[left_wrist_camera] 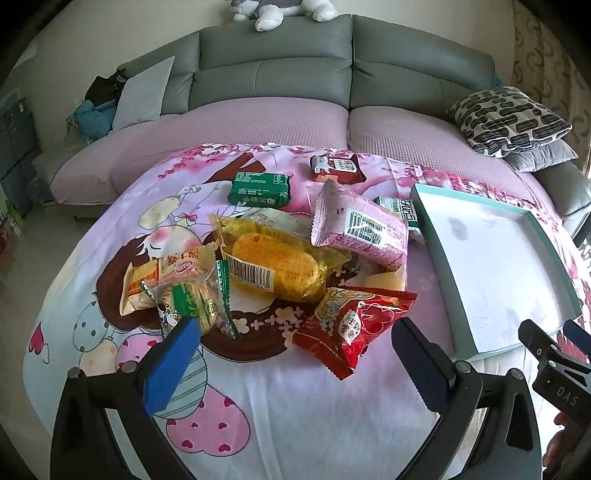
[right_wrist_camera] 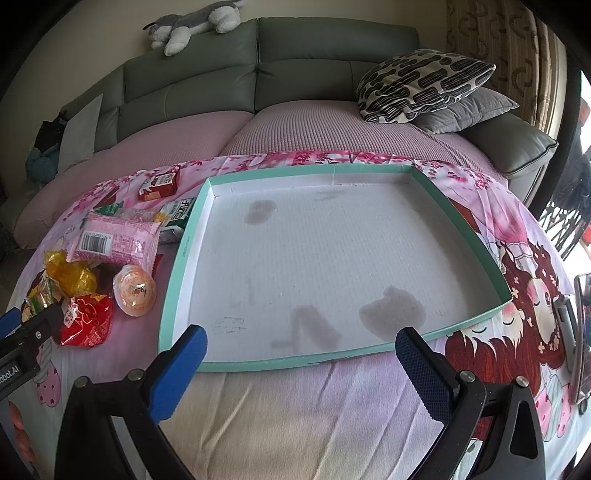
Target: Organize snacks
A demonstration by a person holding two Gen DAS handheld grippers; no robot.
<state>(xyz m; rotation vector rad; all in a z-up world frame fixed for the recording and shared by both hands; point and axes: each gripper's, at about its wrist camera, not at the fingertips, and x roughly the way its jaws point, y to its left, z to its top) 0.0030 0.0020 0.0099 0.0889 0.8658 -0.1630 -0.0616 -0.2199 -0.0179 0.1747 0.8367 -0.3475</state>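
Note:
A pile of snack packets lies on a cartoon-print cloth: a red packet (left_wrist_camera: 351, 325), a yellow cake packet (left_wrist_camera: 277, 264), a pink wafer packet (left_wrist_camera: 360, 229), a green-and-orange packet (left_wrist_camera: 184, 299), a green packet (left_wrist_camera: 258, 188) and a dark red packet (left_wrist_camera: 336, 168). A jelly cup (right_wrist_camera: 133, 293) sits beside the pile. A shallow teal-rimmed tray (right_wrist_camera: 177, 280) with a white floor holds nothing. My left gripper (left_wrist_camera: 295, 339) is open and empty just in front of the red packet. My right gripper (right_wrist_camera: 301, 350) is open and empty over the tray's near edge.
The cloth covers a table in front of a grey sofa (left_wrist_camera: 277, 74) with pink seat covers. Patterned and grey cushions (right_wrist_camera: 424, 85) lie at the right, a plush toy (right_wrist_camera: 192, 22) on the sofa back. A phone-like object (right_wrist_camera: 581, 332) lies at the right edge.

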